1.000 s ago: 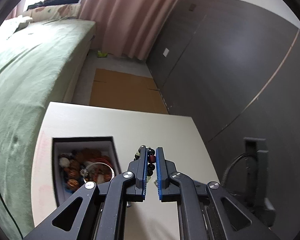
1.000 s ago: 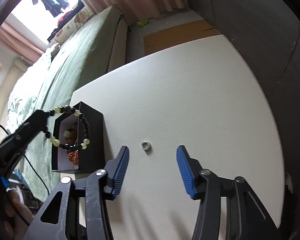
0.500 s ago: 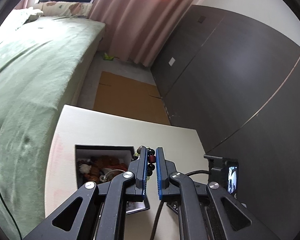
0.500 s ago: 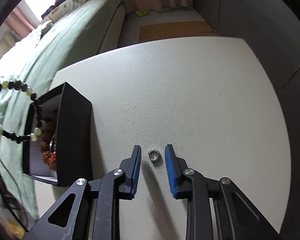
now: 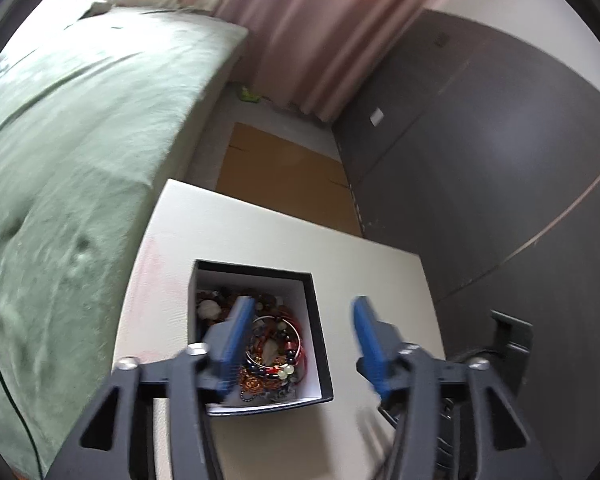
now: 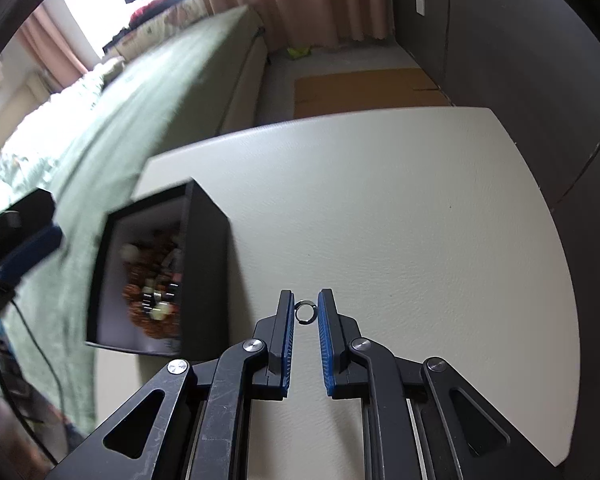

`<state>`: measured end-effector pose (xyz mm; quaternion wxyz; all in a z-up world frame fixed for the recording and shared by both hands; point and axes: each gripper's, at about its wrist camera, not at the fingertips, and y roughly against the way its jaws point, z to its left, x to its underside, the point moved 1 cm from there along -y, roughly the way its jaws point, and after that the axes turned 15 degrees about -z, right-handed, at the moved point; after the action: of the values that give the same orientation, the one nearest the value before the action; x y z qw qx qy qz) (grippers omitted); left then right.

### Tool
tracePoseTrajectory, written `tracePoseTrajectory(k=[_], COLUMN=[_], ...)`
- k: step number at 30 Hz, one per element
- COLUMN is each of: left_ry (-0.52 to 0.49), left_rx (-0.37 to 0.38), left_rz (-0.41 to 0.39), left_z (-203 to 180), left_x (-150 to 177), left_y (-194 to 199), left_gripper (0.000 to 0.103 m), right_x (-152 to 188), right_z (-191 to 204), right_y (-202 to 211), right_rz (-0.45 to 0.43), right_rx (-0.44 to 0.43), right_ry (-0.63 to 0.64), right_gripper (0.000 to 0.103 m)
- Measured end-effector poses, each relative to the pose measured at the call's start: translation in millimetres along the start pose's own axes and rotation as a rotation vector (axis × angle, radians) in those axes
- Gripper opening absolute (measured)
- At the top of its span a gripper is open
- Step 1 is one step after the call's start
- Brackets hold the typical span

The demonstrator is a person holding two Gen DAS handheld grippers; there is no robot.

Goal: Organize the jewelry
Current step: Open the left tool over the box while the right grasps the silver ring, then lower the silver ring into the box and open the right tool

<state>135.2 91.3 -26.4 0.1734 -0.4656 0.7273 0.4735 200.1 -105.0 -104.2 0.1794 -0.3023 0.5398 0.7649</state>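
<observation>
Jewelry, a tangle of beaded bracelets, red cord and metal bangles (image 5: 272,354), fills the open black square box with a white lining (image 5: 314,316), which sits on the pale cream worktop (image 5: 364,264) toward its 9 o'clock side, next to the bed with the green cover (image 5: 68,152). In the left wrist view the left gripper (image 5: 303,348) hangs over the box with its blue-padded fingers (image 5: 238,332) spread wide and nothing between them; one finger lies across the box's 9 o'clock half, the other stands past the box's 3 o'clock wall over bare worktop. Motion blur softens this view, so single pieces in the box are hard to tell apart. At 12 o'clock beyond the worktop a flat brown sheet of cardboard (image 5: 284,176) lies on the floor, below a pink curtain (image 5: 312,36).

In the right wrist view the box (image 6: 204,264) appears at 9 o'clock, blurred. Just beside it, at 6 o'clock on the worktop (image 6: 400,208), the right gripper (image 6: 305,314) has its fingers (image 6: 325,320) drawn narrow around a small silver metal ring (image 6: 304,312), which stands on edge between the tips. Whether the pads actually touch the ring I cannot tell. A dark grey wall (image 6: 512,40) runs along the 3 o'clock side.
</observation>
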Motion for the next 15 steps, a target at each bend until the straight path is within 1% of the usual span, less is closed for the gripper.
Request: tracePoseTrajectory(k=[1,4,9,13,14,15], left_ry=[0.006,0.004,0.033,0.046,0.066,0.079], left_rx=[0.001,-0.016,-0.035,-0.065,-0.069,-0.074], left_rz=[-0.012,-0.027,-0.039,-0.077,-0.087,-0.090], left_z=[1.6,4.5,14.1,24.5,30.2,33.9], left_x=[-0.6,-1.7,-3.5,-8.2,-10.0,-11.0], left_y=[3.9,10.1,17.6,26.3,29.2,30.4], left_gripper=[0.060,0.060,0.060,0.060,0.060,0.060], right_x=[-1.7,-1.9,-6.6,-16.6,-18.2,-17.7], right_z=[0.7,1.6,12.9,27.6,31.3,34.5], right_y=[6.3,20.6,37.4,42.2,42.7,41.8], right_rz=[-0.019,-0.058,-0.127,-0.196,-0.209,-0.199], right_rx=[-0.019,-0.070,-0.198,-0.370,-0.411,-0.442], right_ry=[-0.012,-0.038,-0.093,-0.181,-0.202,-0.213], right_gripper=[0.014,0.014,0.014,0.014,0.015,0.027])
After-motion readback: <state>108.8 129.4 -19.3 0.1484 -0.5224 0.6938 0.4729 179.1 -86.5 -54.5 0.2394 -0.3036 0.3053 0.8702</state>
